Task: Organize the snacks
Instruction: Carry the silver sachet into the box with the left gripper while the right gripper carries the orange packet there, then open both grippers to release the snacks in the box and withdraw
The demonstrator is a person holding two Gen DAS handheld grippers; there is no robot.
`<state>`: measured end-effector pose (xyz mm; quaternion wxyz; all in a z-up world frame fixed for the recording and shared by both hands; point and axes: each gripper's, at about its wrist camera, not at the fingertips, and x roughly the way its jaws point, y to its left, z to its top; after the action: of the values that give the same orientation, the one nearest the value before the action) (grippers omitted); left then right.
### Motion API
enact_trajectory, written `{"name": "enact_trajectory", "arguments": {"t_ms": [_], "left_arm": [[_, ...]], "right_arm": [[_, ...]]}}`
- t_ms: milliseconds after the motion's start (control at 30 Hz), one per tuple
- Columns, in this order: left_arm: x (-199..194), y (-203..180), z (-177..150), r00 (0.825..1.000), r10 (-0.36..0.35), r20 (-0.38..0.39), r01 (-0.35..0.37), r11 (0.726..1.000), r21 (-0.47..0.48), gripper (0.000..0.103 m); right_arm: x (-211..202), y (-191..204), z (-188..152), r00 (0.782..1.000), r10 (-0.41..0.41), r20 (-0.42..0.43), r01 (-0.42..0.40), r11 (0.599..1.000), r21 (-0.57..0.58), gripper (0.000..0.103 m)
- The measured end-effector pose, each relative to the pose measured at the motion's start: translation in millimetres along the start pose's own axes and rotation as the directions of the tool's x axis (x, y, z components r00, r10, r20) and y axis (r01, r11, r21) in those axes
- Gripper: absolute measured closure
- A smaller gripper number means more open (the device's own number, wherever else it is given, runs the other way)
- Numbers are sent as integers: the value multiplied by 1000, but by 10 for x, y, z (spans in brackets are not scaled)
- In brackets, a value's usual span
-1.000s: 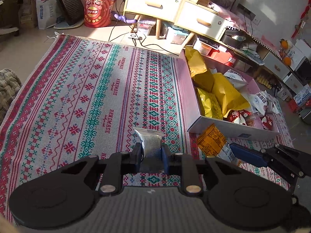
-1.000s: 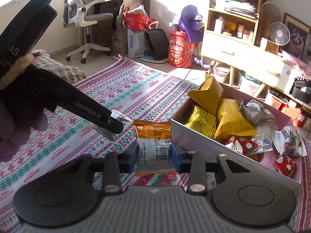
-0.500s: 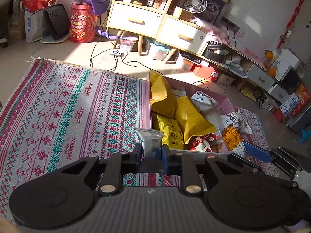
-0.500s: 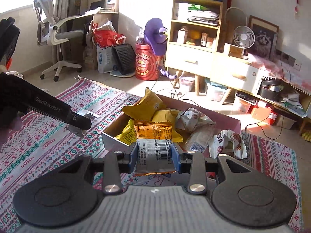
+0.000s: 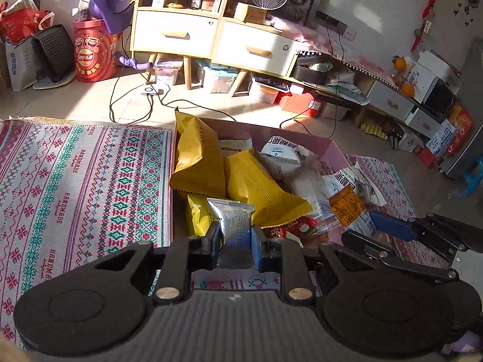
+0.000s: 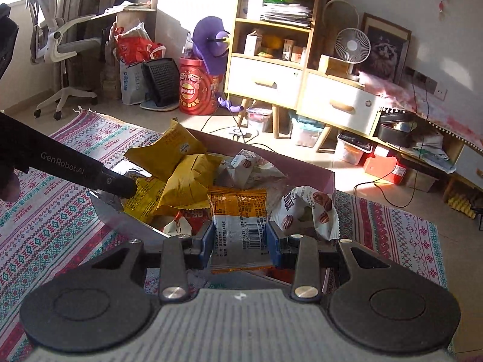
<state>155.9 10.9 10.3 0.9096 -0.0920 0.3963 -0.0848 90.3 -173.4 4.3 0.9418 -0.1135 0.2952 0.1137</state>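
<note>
My left gripper (image 5: 235, 238) is shut on a silver snack packet (image 5: 234, 221) and holds it over the near edge of the pink box (image 5: 330, 150). My right gripper (image 6: 240, 239) is shut on an orange and white snack packet (image 6: 240, 220) over the same box (image 6: 326, 178); that packet also shows in the left wrist view (image 5: 350, 208). The box holds yellow bags (image 5: 259, 187), white packets (image 5: 279, 152) and red packets (image 5: 297, 229). The left gripper's arm (image 6: 69, 169) crosses the right wrist view.
The box sits on a patterned rug (image 5: 75, 181). Behind it are cables (image 5: 132, 96) on the floor, a wooden drawer cabinet (image 5: 211, 39), a red Lay's tub (image 5: 93, 54) and storage bins (image 5: 217, 77). An office chair (image 6: 60, 48) stands far left.
Both grippers have moved from over the rug to over the box, each still holding its packet.
</note>
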Motion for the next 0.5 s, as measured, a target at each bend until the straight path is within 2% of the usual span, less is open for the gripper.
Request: {"name": "enact_trajectory", "arguments": {"t_ms": [200,400,467,500], "left_arm": [[78,-174,-4,998,23,58,-29,993,118,77],[182,-139,-30,998,29,51,-35,993,116,75],[176,-155,-42,997,42,62,-49,993,111,71],[166,-162,-42,997,38,63,-45,993,113,64]], "right_arm": [[111,-11,-13,999,-42,-5,42,999,-14,69],[112,-34,-61,997,-82,4,82,996,-22,68],[96,-48,-58,997,-72,3,72,997,-9,67],[82,-51,-55,998,-69,5,69,998,-5,61]]}}
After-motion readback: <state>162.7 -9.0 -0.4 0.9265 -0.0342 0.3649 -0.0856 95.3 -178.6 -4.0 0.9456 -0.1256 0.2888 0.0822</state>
